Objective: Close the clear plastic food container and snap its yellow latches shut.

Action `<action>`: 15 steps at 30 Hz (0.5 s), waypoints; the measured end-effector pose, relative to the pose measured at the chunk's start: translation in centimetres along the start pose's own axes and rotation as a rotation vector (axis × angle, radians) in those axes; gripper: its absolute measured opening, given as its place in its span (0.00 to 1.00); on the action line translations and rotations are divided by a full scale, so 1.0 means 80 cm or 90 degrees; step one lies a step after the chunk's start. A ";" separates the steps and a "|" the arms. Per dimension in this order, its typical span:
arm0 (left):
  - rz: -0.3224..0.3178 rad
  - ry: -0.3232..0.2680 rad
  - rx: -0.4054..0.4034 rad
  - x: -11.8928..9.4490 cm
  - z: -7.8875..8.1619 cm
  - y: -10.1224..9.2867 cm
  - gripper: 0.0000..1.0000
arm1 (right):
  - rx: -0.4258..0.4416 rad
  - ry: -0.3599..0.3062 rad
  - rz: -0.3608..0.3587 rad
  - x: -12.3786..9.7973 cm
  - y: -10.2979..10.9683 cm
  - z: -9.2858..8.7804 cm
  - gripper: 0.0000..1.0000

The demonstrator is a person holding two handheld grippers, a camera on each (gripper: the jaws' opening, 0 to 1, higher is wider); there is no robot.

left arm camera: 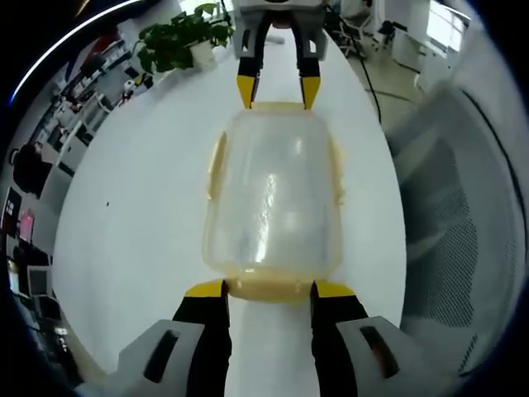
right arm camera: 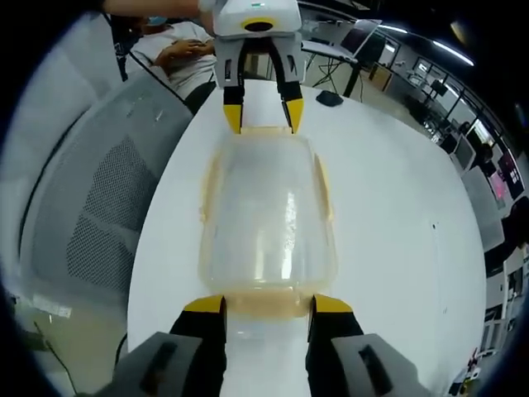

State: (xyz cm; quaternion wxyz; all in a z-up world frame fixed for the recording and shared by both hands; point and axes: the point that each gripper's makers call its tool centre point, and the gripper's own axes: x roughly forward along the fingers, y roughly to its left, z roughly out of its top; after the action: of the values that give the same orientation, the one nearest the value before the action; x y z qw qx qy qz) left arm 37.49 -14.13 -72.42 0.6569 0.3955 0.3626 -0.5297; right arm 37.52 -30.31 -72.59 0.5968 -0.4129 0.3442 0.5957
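A clear plastic food container (left arm camera: 273, 203), likely light, stiff and slippery, lies on the white tabletop (left arm camera: 132, 231) between opposing tongs (left arm camera: 269, 289) (right arm camera: 267, 304), each spread wide astride an end latch (left arm camera: 269, 289).

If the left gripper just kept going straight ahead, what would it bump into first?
The left gripper would meet the yellow latch on the near end of the clear container almost at once; its open jaws already flank it, though contact is unclear.
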 end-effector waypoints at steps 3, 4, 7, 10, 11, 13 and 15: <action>0.004 -0.004 0.002 0.001 0.005 0.001 0.35 | 0.001 0.001 -0.001 -0.003 -0.002 -0.007 0.35; 0.003 -0.006 0.002 0.000 0.007 0.000 0.35 | 0.001 0.001 0.000 -0.004 -0.002 -0.009 0.35; 0.002 -0.013 0.002 0.002 0.013 0.000 0.35 | 0.003 -0.001 0.002 -0.007 -0.001 -0.013 0.35; 0.001 -0.014 0.003 0.006 0.017 0.001 0.35 | 0.003 0.001 0.004 -0.009 -0.003 -0.018 0.35; 0.001 -0.014 0.002 0.007 0.018 0.001 0.35 | 0.004 0.001 0.004 -0.009 -0.003 -0.019 0.35; 0.001 -0.013 0.004 0.009 0.021 0.001 0.35 | 0.004 0.002 0.005 -0.010 -0.003 -0.022 0.35; 0.000 -0.014 0.006 0.010 0.025 0.002 0.35 | 0.006 0.002 0.005 -0.012 -0.003 -0.025 0.35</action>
State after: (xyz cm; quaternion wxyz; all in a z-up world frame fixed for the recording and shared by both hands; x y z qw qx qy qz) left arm 37.92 -16.21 -72.23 0.6591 0.3927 0.3529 -0.5357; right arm 37.90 -32.54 -72.54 0.5960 -0.4094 0.3495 0.5959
